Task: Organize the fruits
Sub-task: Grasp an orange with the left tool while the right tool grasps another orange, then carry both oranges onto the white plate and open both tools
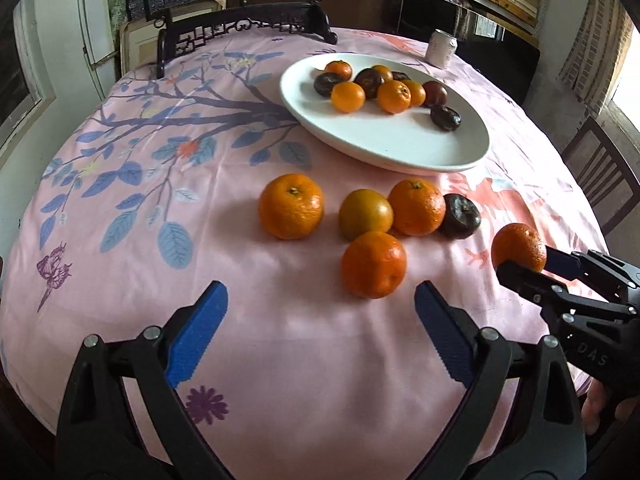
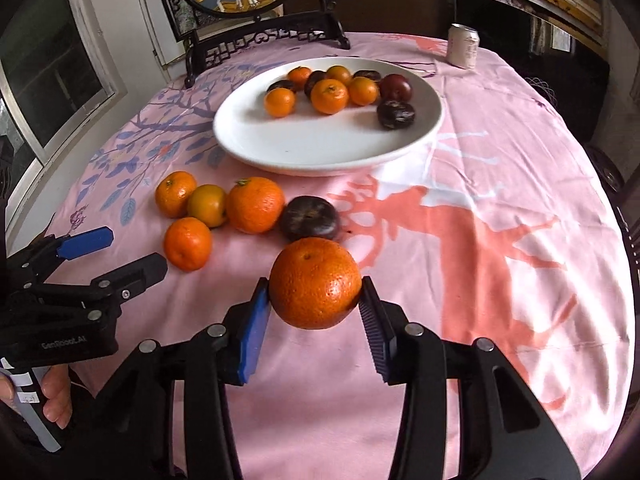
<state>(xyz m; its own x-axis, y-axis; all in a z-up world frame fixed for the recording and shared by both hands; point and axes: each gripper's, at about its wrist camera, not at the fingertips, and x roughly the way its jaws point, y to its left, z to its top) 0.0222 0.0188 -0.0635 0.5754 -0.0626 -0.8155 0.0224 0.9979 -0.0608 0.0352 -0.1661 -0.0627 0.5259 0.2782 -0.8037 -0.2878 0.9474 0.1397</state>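
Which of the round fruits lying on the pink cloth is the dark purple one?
The dark fruit at the right end of the loose group, touching the big orange. Every other fruit on the cloth is orange or yellowish.

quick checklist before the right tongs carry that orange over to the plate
1. Right tongs gripping the orange: ok, both pads press its sides.
2. Orange clear of the tablecloth: cannot tell.
3. Free room on the white plate: ok, the near half is bare.
4. Path to the plate: not ok if kept low, the dark fruit lies directly ahead.
5. Left tongs out of the way: ok, open and empty, off to the side.
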